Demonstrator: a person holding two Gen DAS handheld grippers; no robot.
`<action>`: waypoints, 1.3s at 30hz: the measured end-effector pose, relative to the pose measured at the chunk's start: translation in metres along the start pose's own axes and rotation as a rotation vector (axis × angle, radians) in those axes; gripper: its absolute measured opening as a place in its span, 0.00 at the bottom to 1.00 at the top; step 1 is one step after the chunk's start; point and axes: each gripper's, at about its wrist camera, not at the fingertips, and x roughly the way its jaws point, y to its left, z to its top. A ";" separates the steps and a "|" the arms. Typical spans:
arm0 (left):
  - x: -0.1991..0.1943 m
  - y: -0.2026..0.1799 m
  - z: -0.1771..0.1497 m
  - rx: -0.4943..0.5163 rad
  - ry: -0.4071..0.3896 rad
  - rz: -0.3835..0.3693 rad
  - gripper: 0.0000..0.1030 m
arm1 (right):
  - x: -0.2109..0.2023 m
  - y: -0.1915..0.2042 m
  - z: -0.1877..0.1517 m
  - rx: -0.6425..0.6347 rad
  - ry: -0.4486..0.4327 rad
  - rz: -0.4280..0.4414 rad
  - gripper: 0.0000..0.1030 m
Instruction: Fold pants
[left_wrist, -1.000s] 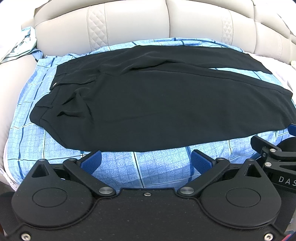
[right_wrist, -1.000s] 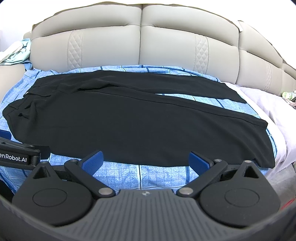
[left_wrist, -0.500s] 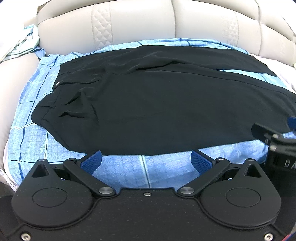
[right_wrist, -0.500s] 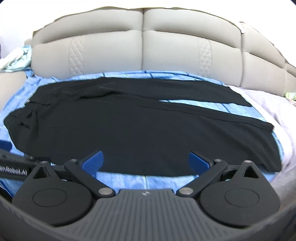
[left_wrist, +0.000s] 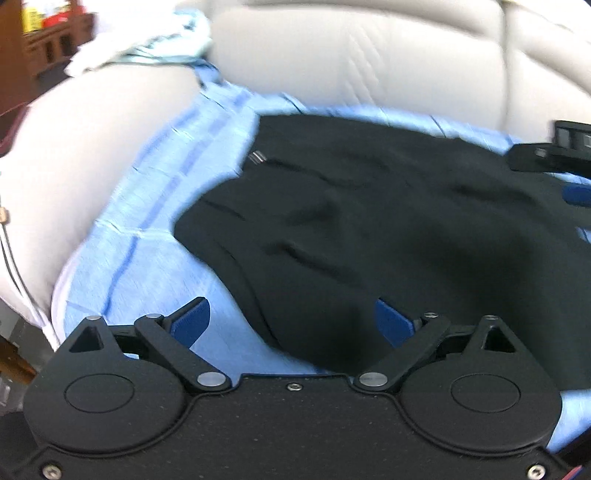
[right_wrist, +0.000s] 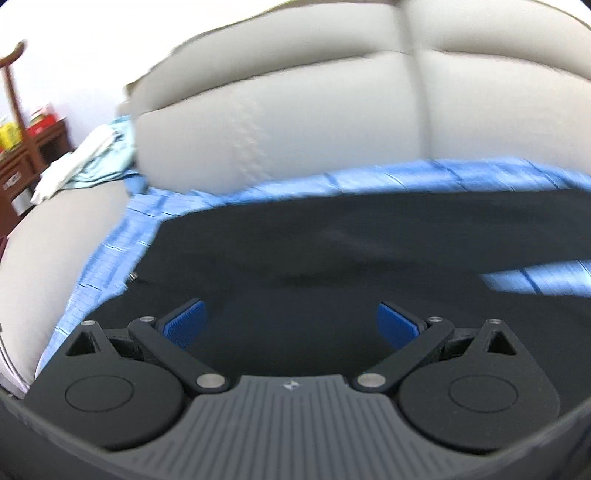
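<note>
Black pants (left_wrist: 388, 229) lie flat on the blue checked sheet (left_wrist: 147, 266), waistband toward the sofa arm. Left gripper (left_wrist: 293, 319) hovers over the waist edge, jaws spread, just closing slightly, pinching nothing. Right gripper (right_wrist: 291, 323) hangs above the fabric, jaws wide apart.

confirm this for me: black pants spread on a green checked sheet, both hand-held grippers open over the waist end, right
Not quite: the sheet is blue, as the left wrist view shows. The rest holds: black pants spread on it, left hand-held gripper and right hand-held gripper open over the waist end.
</note>
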 end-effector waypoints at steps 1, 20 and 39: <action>0.005 0.007 0.003 -0.023 -0.025 0.011 0.93 | 0.014 0.013 0.010 -0.051 -0.023 0.008 1.00; 0.070 0.071 0.001 -0.243 -0.061 -0.103 0.85 | 0.282 0.206 0.080 -0.393 0.250 0.021 0.74; 0.071 0.103 0.005 -0.469 -0.066 -0.228 0.65 | 0.318 0.219 0.078 -0.393 0.302 -0.062 0.52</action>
